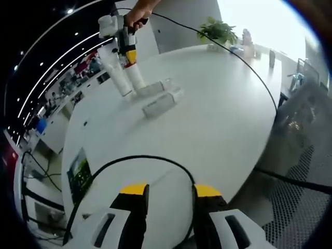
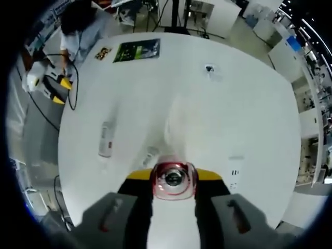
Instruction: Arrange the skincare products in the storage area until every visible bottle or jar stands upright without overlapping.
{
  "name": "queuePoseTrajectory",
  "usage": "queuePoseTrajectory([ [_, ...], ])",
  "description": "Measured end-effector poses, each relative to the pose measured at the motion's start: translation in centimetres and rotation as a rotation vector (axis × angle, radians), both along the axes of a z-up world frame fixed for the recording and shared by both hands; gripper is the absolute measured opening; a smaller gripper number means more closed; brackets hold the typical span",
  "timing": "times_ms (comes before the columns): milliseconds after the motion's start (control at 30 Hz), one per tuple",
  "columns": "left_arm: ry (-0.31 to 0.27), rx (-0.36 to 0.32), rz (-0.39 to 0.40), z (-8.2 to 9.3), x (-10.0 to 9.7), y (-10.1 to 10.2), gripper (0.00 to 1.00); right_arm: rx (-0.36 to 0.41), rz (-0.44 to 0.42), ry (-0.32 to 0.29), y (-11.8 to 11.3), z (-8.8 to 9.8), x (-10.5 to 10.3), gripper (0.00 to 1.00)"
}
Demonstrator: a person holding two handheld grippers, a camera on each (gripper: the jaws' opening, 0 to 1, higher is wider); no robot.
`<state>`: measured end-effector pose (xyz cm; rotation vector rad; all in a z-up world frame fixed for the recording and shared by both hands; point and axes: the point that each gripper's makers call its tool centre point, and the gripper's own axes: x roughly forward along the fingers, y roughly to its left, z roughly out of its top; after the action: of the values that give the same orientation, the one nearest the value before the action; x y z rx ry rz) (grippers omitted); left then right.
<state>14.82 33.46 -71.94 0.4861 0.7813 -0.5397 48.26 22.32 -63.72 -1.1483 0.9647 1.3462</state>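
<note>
The bottle point(image 2: 173, 179) stands clamped upright in the right hand-held gripper point(image 2: 173, 182), while the two tubes point(image 1: 162, 102) lie flat beside it, far across the counter point(image 1: 218, 119) from the narrowly parted, empty left hand-held gripper point(image 1: 171, 199).

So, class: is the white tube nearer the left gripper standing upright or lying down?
Lying down. In the left gripper view, the white tube rests lengthwise on the white table, just beyond the right gripper.

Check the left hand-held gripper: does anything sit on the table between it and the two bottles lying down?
Nothing visible does. Bare table stretches from the left hand-held gripper to the lying bottles; the right hand-held gripper stands just beyond them.
</note>
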Motion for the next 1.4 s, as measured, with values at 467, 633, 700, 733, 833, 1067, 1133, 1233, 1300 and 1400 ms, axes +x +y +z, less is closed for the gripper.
queuePoseTrajectory([
  [467, -0.006, -0.011, 0.007, 0.1, 0.1, -0.1, 0.34, 0.081, -0.026, 0.025, 0.1, -0.1, 0.4, 0.3],
  [633, -0.002, -0.005, 0.002, 0.0, 0.0, -0.1, 0.34, 0.078, 0.0, 0.019, 0.3, -0.2, 0.4, 0.31],
  [700, 0.0, -0.004, 0.003, 0.0, 0.1, 0.0, 0.34, 0.083, -0.004, 0.012, 0.3, -0.3, 0.4, 0.31],
  [733, 0.002, -0.002, 0.003, -0.1, 0.1, 0.0, 0.34, 0.082, -0.008, 0.011, 0.3, -0.3, 0.5, 0.31],
  [833, -0.001, -0.001, 0.003, 0.0, 0.1, 0.0, 0.34, 0.082, -0.041, 0.016, 0.0, -0.4, 0.5, 0.32],
  [1067, -0.005, -0.002, 0.0, 0.0, 0.2, -0.1, 0.34, 0.089, -0.088, 0.021, -0.9, 0.0, 0.2, 0.41],
  [1133, -0.004, -0.002, -0.002, 0.0, 0.2, -0.1, 0.34, 0.094, -0.126, 0.003, -1.6, 0.2, 0.5, 0.42],
  [1233, -0.005, -0.004, -0.005, 0.0, 0.2, -0.2, 0.34, 0.094, -0.245, 0.013, -3.9, -0.3, 0.1, 0.48],
  [1300, 0.001, -0.008, -0.007, -0.1, 0.2, -0.3, 0.34, 0.121, -0.309, 0.051, -5.2, -1.3, -1.3, 0.49],
  [1400, 0.009, -0.006, -0.007, -0.2, 0.1, -0.2, 0.34, 0.138, -0.359, 0.037, -6.9, -3.0, -2.4, 0.44],
])
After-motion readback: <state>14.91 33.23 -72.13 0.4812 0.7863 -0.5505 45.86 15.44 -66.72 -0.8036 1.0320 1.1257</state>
